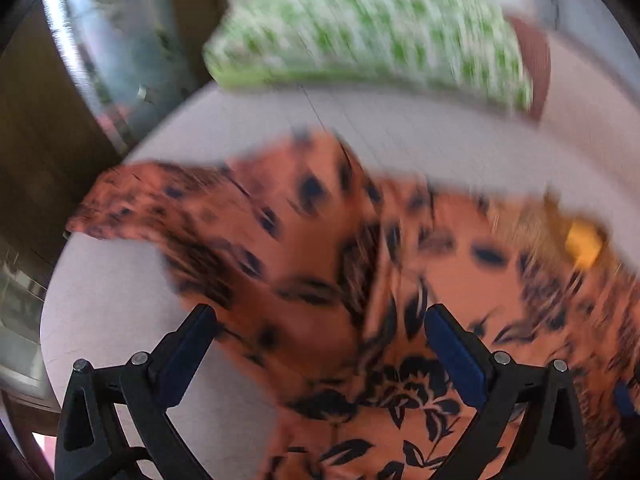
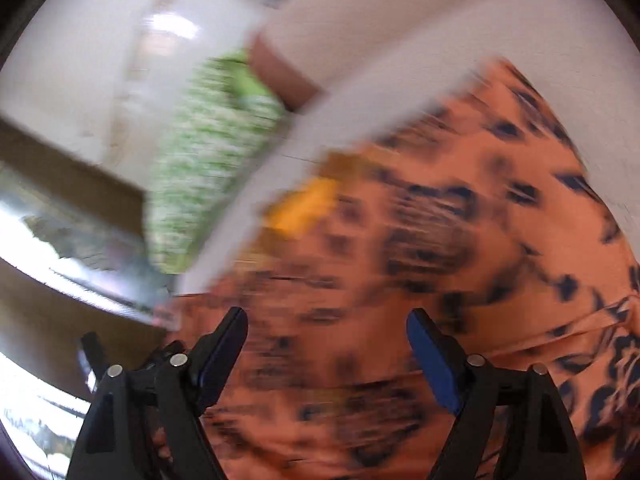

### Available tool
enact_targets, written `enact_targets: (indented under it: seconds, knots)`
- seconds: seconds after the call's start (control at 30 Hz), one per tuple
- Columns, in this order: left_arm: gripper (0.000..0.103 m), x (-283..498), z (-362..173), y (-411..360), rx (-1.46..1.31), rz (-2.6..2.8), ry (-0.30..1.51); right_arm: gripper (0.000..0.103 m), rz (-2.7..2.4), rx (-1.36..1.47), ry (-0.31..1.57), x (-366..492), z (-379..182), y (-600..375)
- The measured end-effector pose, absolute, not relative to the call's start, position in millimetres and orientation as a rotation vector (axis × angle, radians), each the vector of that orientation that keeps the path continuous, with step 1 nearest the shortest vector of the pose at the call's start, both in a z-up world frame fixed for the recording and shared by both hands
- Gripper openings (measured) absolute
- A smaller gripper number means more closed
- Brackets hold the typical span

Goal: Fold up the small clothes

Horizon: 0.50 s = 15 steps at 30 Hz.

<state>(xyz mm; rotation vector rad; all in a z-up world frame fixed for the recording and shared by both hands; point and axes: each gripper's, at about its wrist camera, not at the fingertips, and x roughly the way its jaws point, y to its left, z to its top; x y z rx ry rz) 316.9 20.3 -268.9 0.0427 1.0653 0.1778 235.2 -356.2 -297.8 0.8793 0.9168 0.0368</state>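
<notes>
One white bench (image 1: 400, 128) fills most of both views. On it lies one big orange cloth (image 1: 320, 248) with dark blue flowers and spots. It is spread out and bunched up in folds, and one long part (image 1: 132, 196) of it reaches over to the bench edge in the left view. At the far side of the bench sits one green and white pillow (image 1: 372, 28), well apart from the cloth. One small brown thing (image 1: 536, 64) peeks out from behind the pillow, and I cannot tell what it is. One small yellow patch (image 1: 584, 244) shows on the cloth.

There are two grippers. The left hand-held gripper (image 1: 320, 320) has its two fingers spread wide, with the cloth right under and between them. The right hand-held gripper (image 2: 326, 324) is spread wide too, over the cloth. Neither one is pinching anything.

Both views are very blurry, so the pattern smears. The cloth runs off the bottom and right side.
</notes>
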Motion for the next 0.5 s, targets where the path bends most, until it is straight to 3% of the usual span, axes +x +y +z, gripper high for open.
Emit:
enact_targets:
  seconds: [0.03,0.1,0.23,0.5]
  knots:
    - [0.103,320.8,-280.1,15.1,0.073,0.191,1.105,0.073,0.025,0.923,0.918,234.7,-306.7,-363.7]
    - [0.103,319.6,-275.2,15.9,0.050,0.202,1.093,0.072,0.054,0.949,0.890,240.8,-298.3,-364.8]
    - [0.103,299.5,-224.0,51.6,-0.114,0.164,0.954,0.072,0.146,0.913,0.843,245.2,-279.6,-355.0]
    - [0.103,273.8,-218.1,225.1,-0.510,0.429,0.950,0.072,0.244,0.855,0.876,245.5,-274.1,-329.9]
